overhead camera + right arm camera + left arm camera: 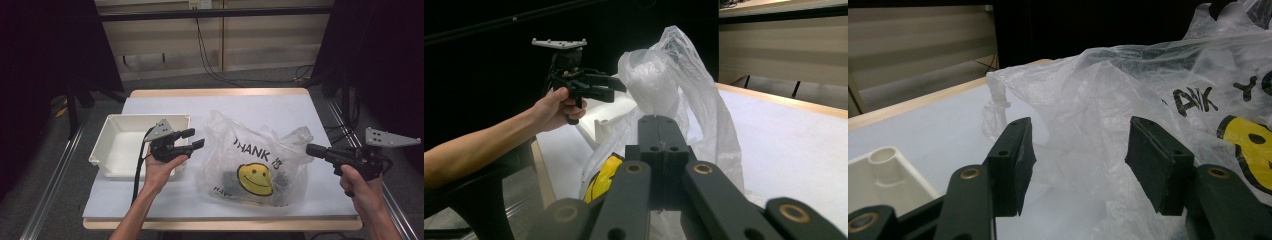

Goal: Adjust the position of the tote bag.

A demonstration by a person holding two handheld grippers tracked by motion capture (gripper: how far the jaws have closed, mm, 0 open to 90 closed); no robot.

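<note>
The bag [255,160] sits at the centre of the high view, a thin clear plastic one with a yellow smiley and dark things inside at its bottom, slumped on the white table [280,107]. Its long axis runs across the frame, from the tray side at left toward the right edge, and its loose mouth rises at the top with one handle at each end.

The left gripper [195,139] hovers at centre left of the high view, just over the right rim of the tray [120,142], and its jaws stand wide apart. In the left gripper view the bag's near handle [998,102] (a twisted knot of film) stands in the upper left, beyond and a little left of the left jaw, not yet between the pads; the film itself fills the gap behind the jaws but looks apart from them.

The right gripper [311,149] comes in from the right of the high view, pointing left at the bag's right-hand handle [297,136]. Its jaws are closed together, and in the right gripper view [657,120] their tip sits right under a bunch of film [649,85]; whether any film is pinched I cannot tell.

So each tool faces its own end of the bag, about equally near. The coming move likely turns on the left one: the handle lies ahead and to the upper left of its open jaws, so it would need to go forward and swing that way to get the knot between the pads.
</note>
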